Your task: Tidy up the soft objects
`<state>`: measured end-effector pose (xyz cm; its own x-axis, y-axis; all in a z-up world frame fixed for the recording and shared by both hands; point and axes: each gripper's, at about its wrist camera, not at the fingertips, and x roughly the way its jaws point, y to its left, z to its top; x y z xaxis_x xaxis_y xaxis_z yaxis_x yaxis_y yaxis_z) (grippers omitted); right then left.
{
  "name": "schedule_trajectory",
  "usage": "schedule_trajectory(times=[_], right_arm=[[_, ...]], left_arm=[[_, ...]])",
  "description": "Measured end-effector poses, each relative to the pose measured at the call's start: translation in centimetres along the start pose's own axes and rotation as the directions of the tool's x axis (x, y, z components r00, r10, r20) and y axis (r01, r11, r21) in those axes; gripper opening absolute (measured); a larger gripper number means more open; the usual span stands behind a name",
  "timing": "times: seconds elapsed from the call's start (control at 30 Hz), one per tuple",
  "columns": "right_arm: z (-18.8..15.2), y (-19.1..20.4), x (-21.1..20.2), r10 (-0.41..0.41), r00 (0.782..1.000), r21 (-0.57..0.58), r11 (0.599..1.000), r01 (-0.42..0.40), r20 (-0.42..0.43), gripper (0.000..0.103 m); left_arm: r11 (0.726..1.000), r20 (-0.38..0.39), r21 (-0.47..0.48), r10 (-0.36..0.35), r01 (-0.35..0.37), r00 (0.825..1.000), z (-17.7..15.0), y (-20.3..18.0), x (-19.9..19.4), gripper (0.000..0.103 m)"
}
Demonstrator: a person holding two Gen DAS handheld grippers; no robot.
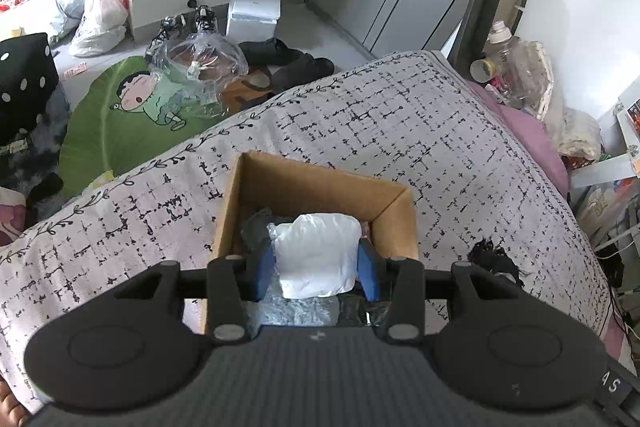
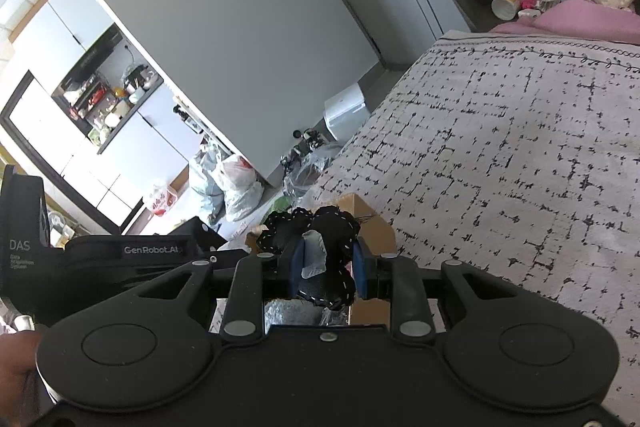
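A brown cardboard box (image 1: 248, 203) stands on the patterned bedspread (image 1: 400, 131). My left gripper (image 1: 316, 269) is shut on a white soft pouch (image 1: 316, 251) and holds it over the open box, above dark items and a bubble-wrap bag inside. In the left wrist view, a black cloth piece (image 1: 494, 261) shows to the right of the box. My right gripper (image 2: 326, 269) is shut on a black fabric piece with white stitching (image 2: 320, 231), held just above the box's corner (image 2: 360, 215). The left gripper's body (image 2: 120, 259) shows at the left of the right wrist view.
The bed's edge runs diagonally; beyond it the floor holds a green cartoon mat (image 1: 132, 111), plastic bags (image 1: 100, 19), shoes (image 1: 280, 55) and a white foam box (image 1: 252, 15). Bottles and clutter (image 1: 516, 71) sit by the bed's far corner next to a pink sheet (image 1: 532, 135).
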<state>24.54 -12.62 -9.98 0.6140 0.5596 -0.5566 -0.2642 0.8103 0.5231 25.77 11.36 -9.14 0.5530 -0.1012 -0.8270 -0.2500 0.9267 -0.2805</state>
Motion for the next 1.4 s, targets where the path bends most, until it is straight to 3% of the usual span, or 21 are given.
schedule_trajectory(times=[0.17, 0.3, 0.37, 0.6, 0.7, 0.8, 0.9, 1.0, 1.17, 1.4], right_arm=[[-0.4, 0.6, 1.3, -0.002, 1.0, -0.017, 1.0, 0.002, -0.025, 0.026], [-0.6, 1.0, 2.2, -0.003, 0.999, -0.031, 1.0, 0.001, -0.04, 0.026], [-0.7, 1.0, 2.6, -0.004, 0.999, -0.033, 0.999, 0.002, -0.048, 0.026], [-0.7, 1.2, 3.4, 0.006, 0.998, -0.03, 1.0, -0.008, -0.054, 0.028], [-0.8, 1.5, 3.5, 0.03, 0.998, -0.033, 0.999, -0.032, -0.047, 0.035], [-1.0, 1.4, 3.6, 0.038, 0.998, -0.021, 0.999, -0.04, -0.051, 0.052], [-1.0, 1.0, 3.2, 0.033, 0.998, -0.004, 0.999, -0.034, -0.053, 0.053], [-1.1, 0.4, 2.1, 0.021, 0.999, 0.021, 1.0, -0.02, -0.043, 0.054], [-0.9, -0.5, -0.1, 0.007, 1.0, 0.044, 0.999, -0.006, -0.027, 0.059], [-0.2, -0.5, -2.7, -0.02, 1.0, 0.016, 1.0, 0.019, 0.014, 0.081]], left_arm=[[1.0, -0.011, -0.01, 0.006, -0.006, 1.0, -0.2, 0.8, 1.0, 0.043], [1.0, -0.013, -0.009, 0.0, 0.0, 1.0, 0.0, 1.2, 1.7, 0.048], [1.0, -0.016, -0.016, -0.004, 0.003, 1.0, 0.0, 1.4, 1.9, 0.056], [0.998, -0.008, -0.067, -0.004, 0.003, 1.0, 0.3, 2.3, 1.2, 0.06], [0.998, 0.006, -0.07, 0.001, -0.001, 1.0, 0.2, 2.4, 0.5, 0.061], [0.999, 0.025, -0.044, 0.026, -0.025, 0.999, 0.0, 2.1, -0.2, 0.063], [0.998, 0.03, -0.054, 0.028, -0.026, 0.999, -0.2, 2.2, -0.9, 0.065], [0.997, 0.061, -0.025, 0.079, -0.077, 0.995, -0.5, 1.7, -1.8, 0.067], [0.997, 0.055, -0.037, 0.076, -0.074, 0.996, -0.8, 1.1, -2.8, 0.083], [0.998, 0.047, -0.014, 0.059, -0.058, 0.997, -2.1, -0.2, -4.6, 0.093]])
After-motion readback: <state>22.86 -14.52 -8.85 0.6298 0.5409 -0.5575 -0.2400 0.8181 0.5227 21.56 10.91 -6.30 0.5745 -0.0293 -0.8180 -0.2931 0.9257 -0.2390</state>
